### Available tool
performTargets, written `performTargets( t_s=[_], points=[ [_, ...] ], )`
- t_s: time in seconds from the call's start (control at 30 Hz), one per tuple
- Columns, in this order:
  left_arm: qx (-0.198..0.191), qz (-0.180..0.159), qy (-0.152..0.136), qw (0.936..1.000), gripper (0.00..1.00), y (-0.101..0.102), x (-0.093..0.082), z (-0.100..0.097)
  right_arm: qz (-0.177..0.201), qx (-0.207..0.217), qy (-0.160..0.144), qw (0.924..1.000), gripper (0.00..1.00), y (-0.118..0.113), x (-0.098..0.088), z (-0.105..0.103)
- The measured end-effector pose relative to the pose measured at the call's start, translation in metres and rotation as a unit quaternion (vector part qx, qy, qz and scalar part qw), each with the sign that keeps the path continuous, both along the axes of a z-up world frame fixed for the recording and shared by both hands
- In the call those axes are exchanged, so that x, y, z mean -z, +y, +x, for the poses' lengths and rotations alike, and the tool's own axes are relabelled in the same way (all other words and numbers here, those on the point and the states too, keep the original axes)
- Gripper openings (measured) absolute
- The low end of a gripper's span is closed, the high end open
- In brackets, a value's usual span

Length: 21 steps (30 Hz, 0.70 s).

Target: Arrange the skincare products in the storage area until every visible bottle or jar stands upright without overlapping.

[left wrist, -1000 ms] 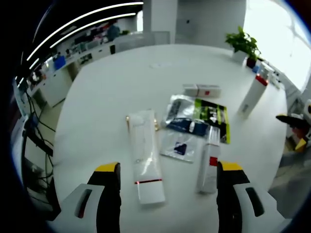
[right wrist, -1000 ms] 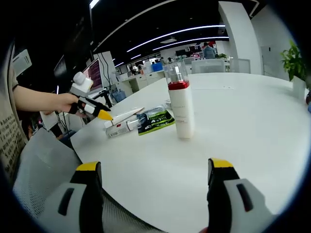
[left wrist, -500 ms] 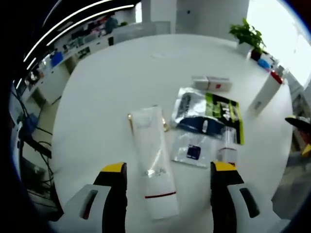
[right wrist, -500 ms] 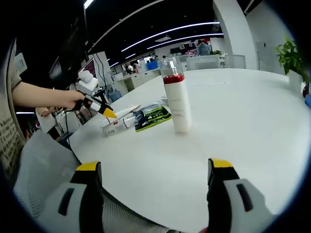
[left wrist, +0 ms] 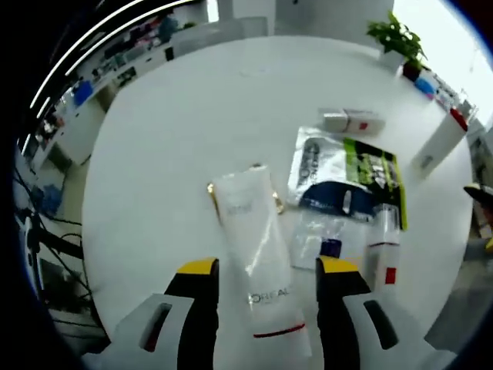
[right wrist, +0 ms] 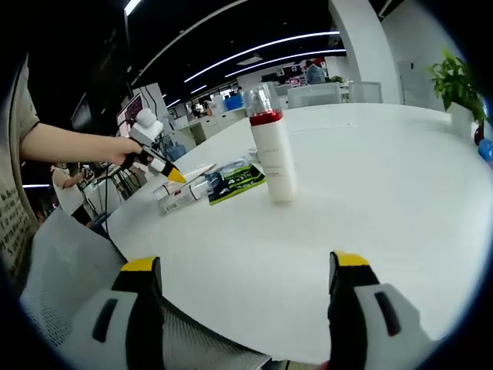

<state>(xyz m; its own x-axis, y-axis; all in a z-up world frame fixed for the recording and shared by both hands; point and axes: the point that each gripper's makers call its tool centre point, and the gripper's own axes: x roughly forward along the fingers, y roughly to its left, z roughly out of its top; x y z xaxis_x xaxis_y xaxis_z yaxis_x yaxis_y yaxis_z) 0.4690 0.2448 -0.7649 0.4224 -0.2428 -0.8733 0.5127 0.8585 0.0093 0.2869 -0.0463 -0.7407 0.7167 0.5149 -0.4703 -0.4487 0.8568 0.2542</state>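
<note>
At the bottom centre of the left gripper view, the left gripper [left wrist: 266, 276] hangs with its yellow-tipped jaws spread, one on each side of the lower end of a white L'Oréal tube [left wrist: 259, 254] that lies flat on the round white table [left wrist: 162, 146]; whether the jaws touch the tube cannot be told. Just right of the tube lie a clear sachet [left wrist: 320, 239] and a slim white tube with a red mark [left wrist: 384, 245], also lying down. Above them, right of centre, sits a silver and green packet [left wrist: 347, 176], and above that a small white box with a red patch [left wrist: 351, 121]. A potted plant [left wrist: 399, 38] stands at the upper right edge.

In the right gripper view, the right gripper [right wrist: 243, 271] sits at the bottom with its jaws wide apart and nothing between them, over the near edge of the table [right wrist: 385, 185]. A white bottle with a red collar and clear cap [right wrist: 269, 148] stands upright at upper centre. Left of it lie the flat packets and tubes, with the left gripper [right wrist: 171, 176] held over them by a person's hand [right wrist: 123, 149] at the left.
</note>
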Motion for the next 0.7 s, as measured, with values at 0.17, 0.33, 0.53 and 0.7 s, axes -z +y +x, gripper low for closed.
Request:
performTargets(
  t_s=[0.17,0.33,0.53,0.7],
  points=[
    [0.005,0.011,0.028,0.9995,0.43,-0.0012,0.0048,0.0006,0.001,0.005,0.003,1.0,0.9,-0.0008,0.0013,-0.0005],
    [0.007,0.02,0.048,0.9986,0.38,-0.0021,0.0079,0.0029,0.003,0.009,0.005,0.9999,0.9,-0.0006,0.0031,0.0],
    [0.005,0.027,0.062,0.9977,0.35,-0.0015,0.0089,0.0048,0.003,0.01,0.008,0.9999,0.89,0.0001,0.0052,-0.0008],
    [-0.001,0.03,0.07,0.9971,0.32,0.0009,0.0108,0.0051,0.003,0.012,0.01,0.9999,0.89,-0.0001,0.0064,-0.001]
  ],
)
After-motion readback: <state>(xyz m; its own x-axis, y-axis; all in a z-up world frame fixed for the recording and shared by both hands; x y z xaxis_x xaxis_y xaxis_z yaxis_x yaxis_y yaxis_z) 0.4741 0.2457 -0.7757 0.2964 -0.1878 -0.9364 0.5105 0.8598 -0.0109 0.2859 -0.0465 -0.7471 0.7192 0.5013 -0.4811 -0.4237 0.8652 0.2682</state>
